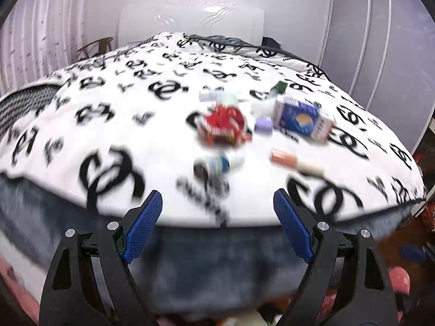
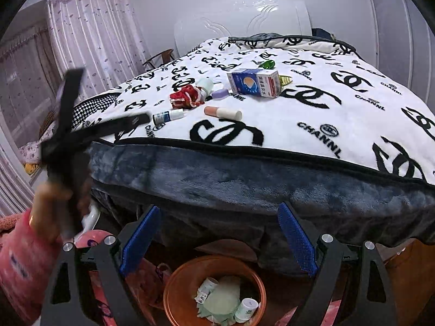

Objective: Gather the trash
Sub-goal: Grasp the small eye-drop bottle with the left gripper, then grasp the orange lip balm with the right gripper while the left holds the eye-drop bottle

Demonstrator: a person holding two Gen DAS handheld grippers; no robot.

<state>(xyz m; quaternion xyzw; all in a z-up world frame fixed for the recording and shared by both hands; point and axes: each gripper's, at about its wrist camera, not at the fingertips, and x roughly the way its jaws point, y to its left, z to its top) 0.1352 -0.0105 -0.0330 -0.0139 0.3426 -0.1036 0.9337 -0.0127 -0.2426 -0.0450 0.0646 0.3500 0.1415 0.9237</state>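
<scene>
Trash lies on a bed with a white black-logo blanket (image 2: 312, 125): a red crumpled wrapper (image 2: 186, 96), a small blue-labelled bottle (image 2: 167, 116), a peach and white tube (image 2: 223, 112), a blue and white carton (image 2: 254, 82), a purple cap (image 2: 220, 94) and a green item (image 2: 267, 64). The left wrist view is blurred; it shows the wrapper (image 1: 221, 125), bottle (image 1: 217, 163), tube (image 1: 296, 163) and carton (image 1: 301, 119). My left gripper (image 1: 217, 206) is open and empty at the bed's near edge. My right gripper (image 2: 218, 220) is open and empty above an orange bin (image 2: 174, 279) holding several discarded items.
The left gripper (image 2: 81, 125) shows blurred at the left of the right wrist view, held by a hand in a pink sleeve. A white headboard (image 2: 242, 24), curtains (image 2: 89, 40) and a wooden chair (image 2: 160, 57) stand behind. A wardrobe (image 1: 380, 49) is at the right.
</scene>
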